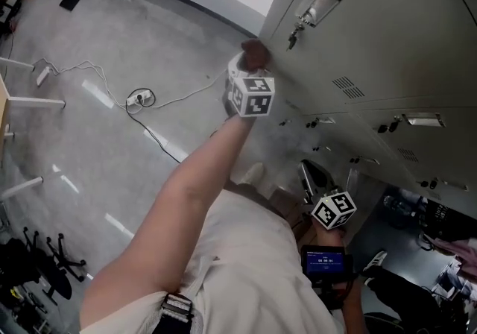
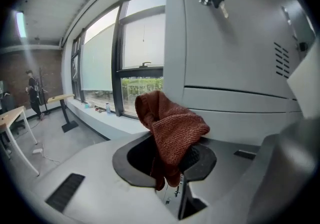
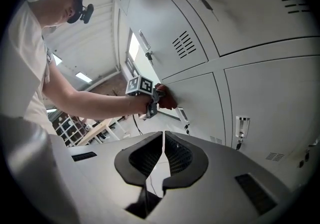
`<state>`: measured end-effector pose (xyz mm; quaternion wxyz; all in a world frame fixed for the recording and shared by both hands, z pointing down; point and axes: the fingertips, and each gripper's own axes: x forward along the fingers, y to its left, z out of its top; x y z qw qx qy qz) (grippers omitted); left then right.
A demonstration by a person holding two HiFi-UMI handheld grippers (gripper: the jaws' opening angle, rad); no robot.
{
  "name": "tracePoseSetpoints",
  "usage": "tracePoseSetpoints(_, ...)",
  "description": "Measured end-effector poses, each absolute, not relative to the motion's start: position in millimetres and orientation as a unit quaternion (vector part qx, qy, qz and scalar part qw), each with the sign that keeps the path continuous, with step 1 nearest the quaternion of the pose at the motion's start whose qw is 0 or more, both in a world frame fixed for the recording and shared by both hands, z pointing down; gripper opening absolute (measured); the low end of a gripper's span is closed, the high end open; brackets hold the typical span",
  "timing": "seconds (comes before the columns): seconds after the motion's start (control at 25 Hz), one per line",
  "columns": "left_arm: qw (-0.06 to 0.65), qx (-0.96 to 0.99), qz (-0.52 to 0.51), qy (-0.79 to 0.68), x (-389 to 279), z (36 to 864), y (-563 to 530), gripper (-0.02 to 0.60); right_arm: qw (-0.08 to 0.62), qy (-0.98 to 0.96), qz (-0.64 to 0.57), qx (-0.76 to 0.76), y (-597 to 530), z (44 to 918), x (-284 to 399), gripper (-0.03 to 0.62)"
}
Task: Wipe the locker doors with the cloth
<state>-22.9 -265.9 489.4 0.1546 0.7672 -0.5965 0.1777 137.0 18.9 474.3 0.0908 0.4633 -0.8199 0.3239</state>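
My left gripper is shut on a rust-red knitted cloth, held up against the lower left corner of a grey locker door. In the head view the cloth shows as a dark red bunch just above the marker cube. The right gripper view shows the cloth pressed on the door at arm's length. My right gripper is shut on nothing and hangs low by my waist, away from the lockers. A key hangs in the lock of the door above the cloth.
More grey locker doors with handles and vents run to the right and below. A white cable and power strip lie on the grey floor at left. Windows stand beyond the locker's end. Office chairs are at lower left.
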Motion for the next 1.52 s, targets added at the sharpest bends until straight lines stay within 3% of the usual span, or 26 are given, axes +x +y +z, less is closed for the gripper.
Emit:
tracePoseSetpoints(0.48,0.074,0.847,0.199,-0.487,148.8,473.8,-170.3,0.078,0.07,-0.813,0.333,0.473,51.7,480.9,180.0,0.023)
tracePoseSetpoints(0.88,-0.02,0.916,0.234,-0.327,227.9,501.0,-121.0,0.079,0.086,-0.815,0.339,0.462,69.6,491.0,202.2,0.023)
tracePoseSetpoints(1.0,-0.038,0.913,0.265,-0.308,215.4,519.5,-127.2,0.078,0.096,-0.823,0.334,0.448,61.0,487.0,195.3,0.023)
tracePoseSetpoints(1.2,-0.007,0.885,0.277,-0.373,159.9,535.9,-166.5,0.078,0.102,-0.832,0.325,0.438,36.7,481.3,179.2,0.023)
tracePoseSetpoints(1.52,-0.004,0.828,0.331,-0.453,21.2,570.7,-249.9,0.078,0.118,-0.832,0.337,0.425,22.6,493.6,156.2,0.023)
